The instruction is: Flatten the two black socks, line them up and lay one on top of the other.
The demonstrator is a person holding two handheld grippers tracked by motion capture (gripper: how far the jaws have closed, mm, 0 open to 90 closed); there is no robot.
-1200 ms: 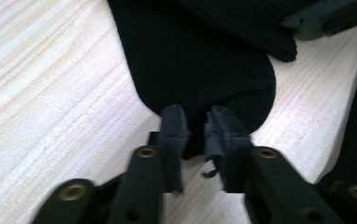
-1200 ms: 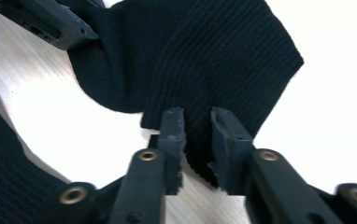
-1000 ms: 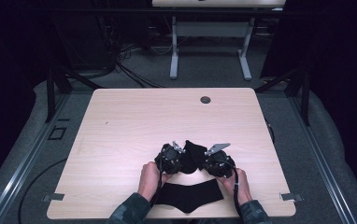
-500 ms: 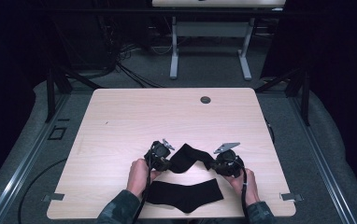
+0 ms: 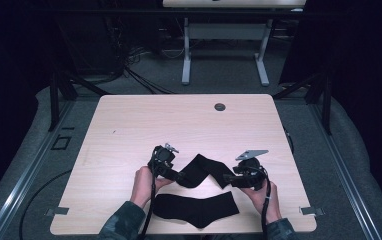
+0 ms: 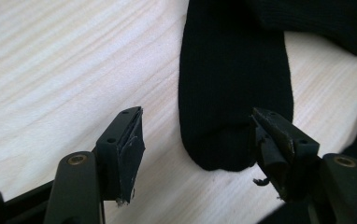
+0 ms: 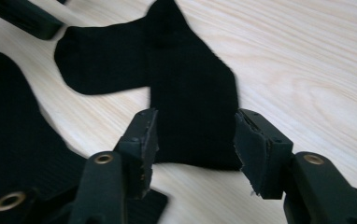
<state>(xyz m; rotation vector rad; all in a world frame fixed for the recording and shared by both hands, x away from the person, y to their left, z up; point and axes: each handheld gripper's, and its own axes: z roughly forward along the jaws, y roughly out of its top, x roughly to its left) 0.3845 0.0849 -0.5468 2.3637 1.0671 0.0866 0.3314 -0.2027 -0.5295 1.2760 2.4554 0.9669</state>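
Nearest, at 6 o'clock on the bench (image 5: 129,130), one black sock (image 5: 196,207) lies flat. Beyond it a bent sock (image 5: 201,169) lies between the left tongs (image 5: 179,176) at 9 o'clock and the right tongs (image 5: 227,179) at 3 o'clock, both spread apart with nothing clamped, a sock end between each pair.

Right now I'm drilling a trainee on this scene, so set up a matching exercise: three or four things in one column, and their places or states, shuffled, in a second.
Things:
1. bent sock
2. flat sock
3. left tool
4. cable hole

Places or states:
A. near the table's far edge
B. open at the bent sock's left end
C. stretched between the two tools
D. along the near edge, between the person's forearms

Pairs: 1-C, 2-D, 3-B, 4-A
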